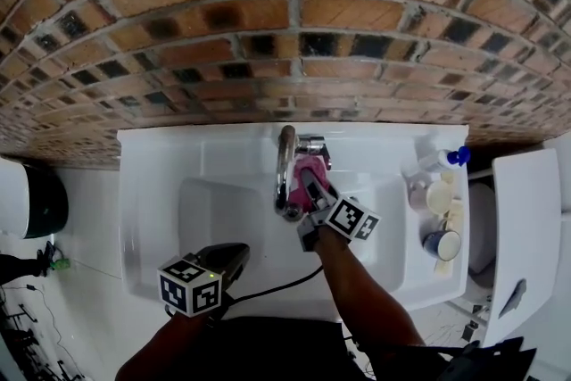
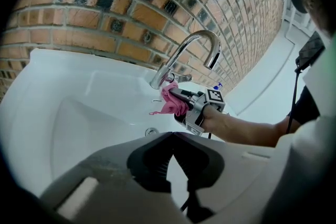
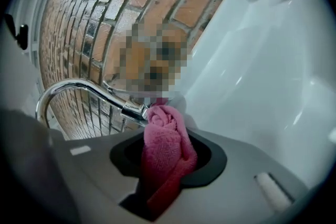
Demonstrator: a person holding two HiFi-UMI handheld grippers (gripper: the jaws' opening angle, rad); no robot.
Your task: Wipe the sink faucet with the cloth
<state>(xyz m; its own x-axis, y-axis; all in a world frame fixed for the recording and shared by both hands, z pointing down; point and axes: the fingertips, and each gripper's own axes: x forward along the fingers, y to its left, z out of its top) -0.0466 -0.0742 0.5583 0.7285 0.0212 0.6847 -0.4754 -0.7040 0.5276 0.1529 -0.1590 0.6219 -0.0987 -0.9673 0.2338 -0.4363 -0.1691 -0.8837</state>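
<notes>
A chrome gooseneck faucet rises from the back of a white sink. My right gripper is shut on a pink cloth, and the cloth presses against the faucet's lower body beside the lever. My left gripper hangs over the sink's front edge, jaws together with nothing between them, well apart from the faucet.
A brick wall stands directly behind the sink. On the sink's right ledge sit a blue-capped bottle and two cups. A black bin stands at left, a white unit at right.
</notes>
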